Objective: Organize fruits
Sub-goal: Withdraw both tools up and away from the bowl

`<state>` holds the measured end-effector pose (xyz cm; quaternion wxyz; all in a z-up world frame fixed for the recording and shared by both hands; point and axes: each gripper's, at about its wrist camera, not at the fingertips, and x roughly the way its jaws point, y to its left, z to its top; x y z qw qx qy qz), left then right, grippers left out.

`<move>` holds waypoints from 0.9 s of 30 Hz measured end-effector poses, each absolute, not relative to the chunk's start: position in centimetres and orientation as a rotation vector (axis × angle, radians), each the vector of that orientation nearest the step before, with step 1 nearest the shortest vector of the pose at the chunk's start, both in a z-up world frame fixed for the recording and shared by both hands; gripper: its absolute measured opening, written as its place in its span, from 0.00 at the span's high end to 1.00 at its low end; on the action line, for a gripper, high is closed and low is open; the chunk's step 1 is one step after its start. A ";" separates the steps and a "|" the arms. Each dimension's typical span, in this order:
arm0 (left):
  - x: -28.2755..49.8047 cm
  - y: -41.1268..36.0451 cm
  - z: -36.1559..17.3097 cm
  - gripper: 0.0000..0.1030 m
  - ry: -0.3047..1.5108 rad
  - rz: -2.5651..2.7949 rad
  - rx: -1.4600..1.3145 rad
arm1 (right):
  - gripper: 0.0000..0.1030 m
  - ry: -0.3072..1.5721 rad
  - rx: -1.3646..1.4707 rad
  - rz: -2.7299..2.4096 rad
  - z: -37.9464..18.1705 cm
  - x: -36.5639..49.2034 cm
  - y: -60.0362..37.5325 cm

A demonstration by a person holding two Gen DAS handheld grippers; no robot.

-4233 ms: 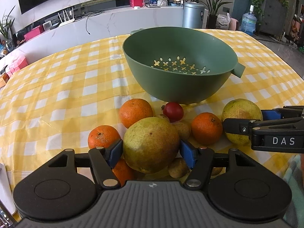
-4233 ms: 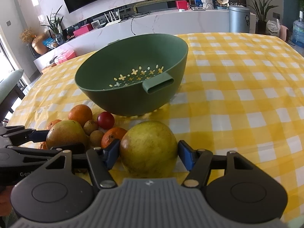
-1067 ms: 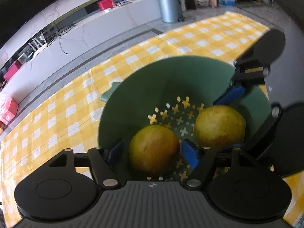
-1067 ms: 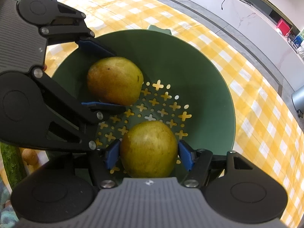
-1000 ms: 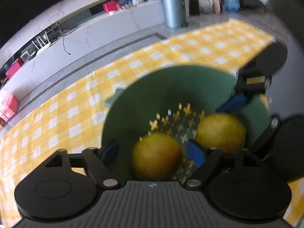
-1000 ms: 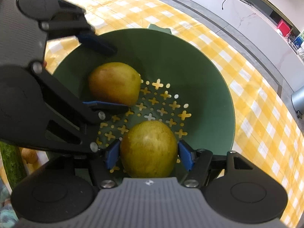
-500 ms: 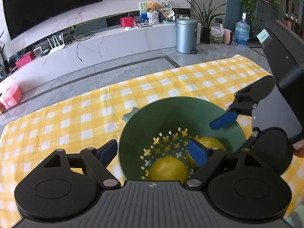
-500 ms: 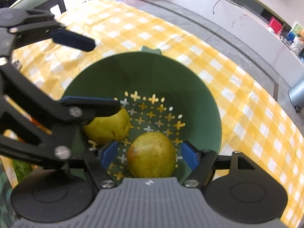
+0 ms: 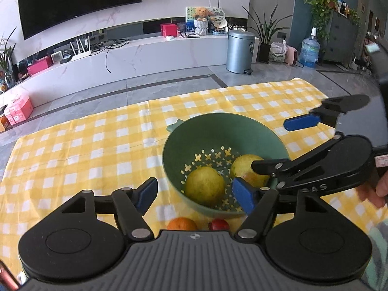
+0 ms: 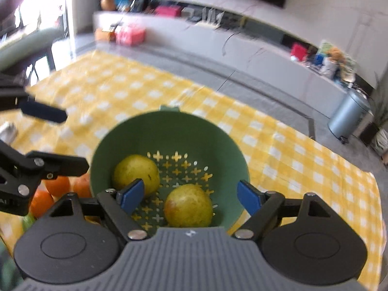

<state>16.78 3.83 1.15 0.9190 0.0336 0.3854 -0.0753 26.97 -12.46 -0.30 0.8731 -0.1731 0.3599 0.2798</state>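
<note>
A green colander bowl (image 9: 218, 117) (image 10: 169, 118) stands on the yellow checked cloth with two yellow-green pears in it (image 9: 205, 185) (image 9: 245, 163); in the right wrist view they show as the left pear (image 10: 135, 172) and the near pear (image 10: 189, 206). My left gripper (image 9: 195, 193) hangs above the bowl's near side, jaws closing with nothing held. My right gripper (image 10: 191, 196) also hovers over the bowl, jaws opening, empty. Each gripper appears in the other's view: the right gripper (image 9: 283, 144), the left gripper (image 10: 52, 138).
An orange (image 9: 181, 224) and a small red tomato (image 9: 219, 224) lie just in front of the bowl. More oranges (image 10: 57, 184) sit at its left. A person's hand (image 9: 378, 191) holds the right gripper. The table's far edge (image 9: 184, 94) drops to a grey floor.
Both grippers have let go of their pears and risen up and back from the bowl. The two pears now lie loose on the colander's bottom.
</note>
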 end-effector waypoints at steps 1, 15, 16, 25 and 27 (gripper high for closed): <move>16.3 3.9 1.3 0.22 0.790 -0.160 0.066 | 0.22 0.738 -0.331 0.577 -0.1 26.3 -12.9; 11.2 2.8 1.4 0.29 0.769 -0.200 0.054 | 0.22 0.665 0.006 0.485 -1.0 16.6 -16.6; 10.9 2.6 1.2 0.29 0.769 -0.200 0.051 | 0.22 0.662 0.012 0.474 -1.3 16.1 -16.6; 9.9 3.6 -0.9 0.33 0.788 -0.216 -0.015 | 0.22 0.679 0.061 0.425 -4.1 14.6 -17.3; 10.0 3.8 -1.3 0.37 0.797 -0.223 -0.020 | 0.23 0.692 0.069 0.416 -4.7 14.6 -17.5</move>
